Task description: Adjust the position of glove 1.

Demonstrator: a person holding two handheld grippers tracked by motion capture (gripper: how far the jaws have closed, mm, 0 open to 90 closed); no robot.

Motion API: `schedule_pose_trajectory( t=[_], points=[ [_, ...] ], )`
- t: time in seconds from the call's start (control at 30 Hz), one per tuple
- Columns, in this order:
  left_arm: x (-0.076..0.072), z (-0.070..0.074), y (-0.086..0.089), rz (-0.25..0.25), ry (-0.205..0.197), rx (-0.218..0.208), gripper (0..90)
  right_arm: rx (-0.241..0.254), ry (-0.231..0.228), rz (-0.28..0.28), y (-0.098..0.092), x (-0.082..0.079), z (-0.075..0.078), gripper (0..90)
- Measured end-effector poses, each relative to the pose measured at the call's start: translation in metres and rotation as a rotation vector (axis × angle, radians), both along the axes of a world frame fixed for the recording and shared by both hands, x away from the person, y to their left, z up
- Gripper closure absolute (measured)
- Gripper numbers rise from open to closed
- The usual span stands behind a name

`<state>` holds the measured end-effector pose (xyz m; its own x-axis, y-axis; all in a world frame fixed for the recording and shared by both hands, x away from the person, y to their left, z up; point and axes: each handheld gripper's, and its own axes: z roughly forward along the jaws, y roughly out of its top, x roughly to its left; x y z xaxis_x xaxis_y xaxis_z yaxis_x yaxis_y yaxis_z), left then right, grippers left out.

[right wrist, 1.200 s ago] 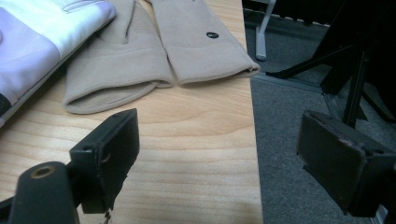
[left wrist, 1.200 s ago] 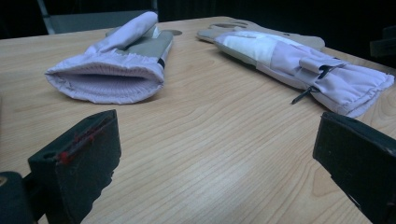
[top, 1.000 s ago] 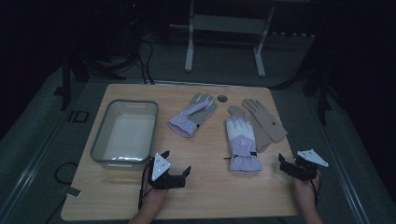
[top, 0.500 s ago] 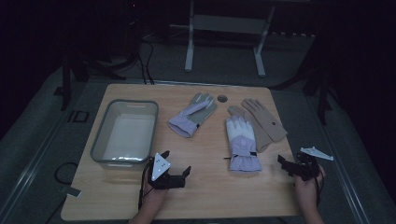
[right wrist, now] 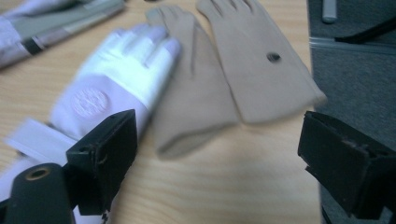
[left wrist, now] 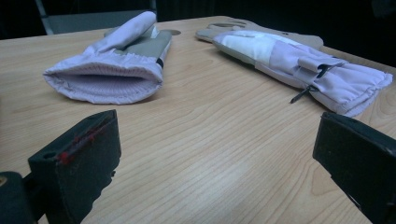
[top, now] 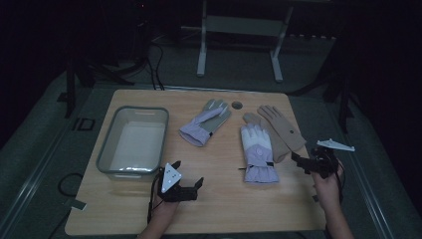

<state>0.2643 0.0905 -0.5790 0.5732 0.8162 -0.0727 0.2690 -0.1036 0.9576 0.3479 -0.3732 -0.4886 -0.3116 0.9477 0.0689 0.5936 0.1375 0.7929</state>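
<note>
- A clear plastic bin sits at the left of the wooden table, empty as far as the high view shows.
- The left gripper rests on the near part of the table, just right of the bin's near corner. Its jaws stand wide apart with only bare wood between them, and they face the gloves.
- A lilac ski glove lies at mid-table, its open cuff towards the left gripper, well short of the jaws.
- A second lilac ski glove lies right of centre, cuff near, fingers far. It overlaps one of two tan gloves spread just to its right.
- The right gripper hovers at the right edge, close to the near cuffs of the tan gloves. Its jaws are spread wide and hold nothing.
- The step in hand looks like the approach before a first pick, probably to move gloves into the bin.
- Next, the right gripper likely needs to come down over a tan cuff and close on one layer only, clear of the overlapping lilac glove.
</note>
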Motion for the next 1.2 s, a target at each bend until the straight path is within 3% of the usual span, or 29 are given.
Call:
schedule_pose_trajectory(
  t=[0.27, 0.83, 1.2],
  points=[
    [0.001, 0.000, 0.001, -0.001, 0.005, -0.004, 1.3, -0.009, -0.048, 0.085, 0.031, 0.013, 0.023, 10.2],
    [0.001, 0.000, 0.001, -0.004, 0.007, -0.007, 1.3, -0.057, -0.069, 0.193, 0.089, 0.047, 0.055, 12.5],
    [0.001, 0.000, 0.002, -0.003, 0.011, -0.016, 1.3, -0.063, -0.068, 0.283, 0.129, 0.064, 0.065, 13.3]
  ],
)
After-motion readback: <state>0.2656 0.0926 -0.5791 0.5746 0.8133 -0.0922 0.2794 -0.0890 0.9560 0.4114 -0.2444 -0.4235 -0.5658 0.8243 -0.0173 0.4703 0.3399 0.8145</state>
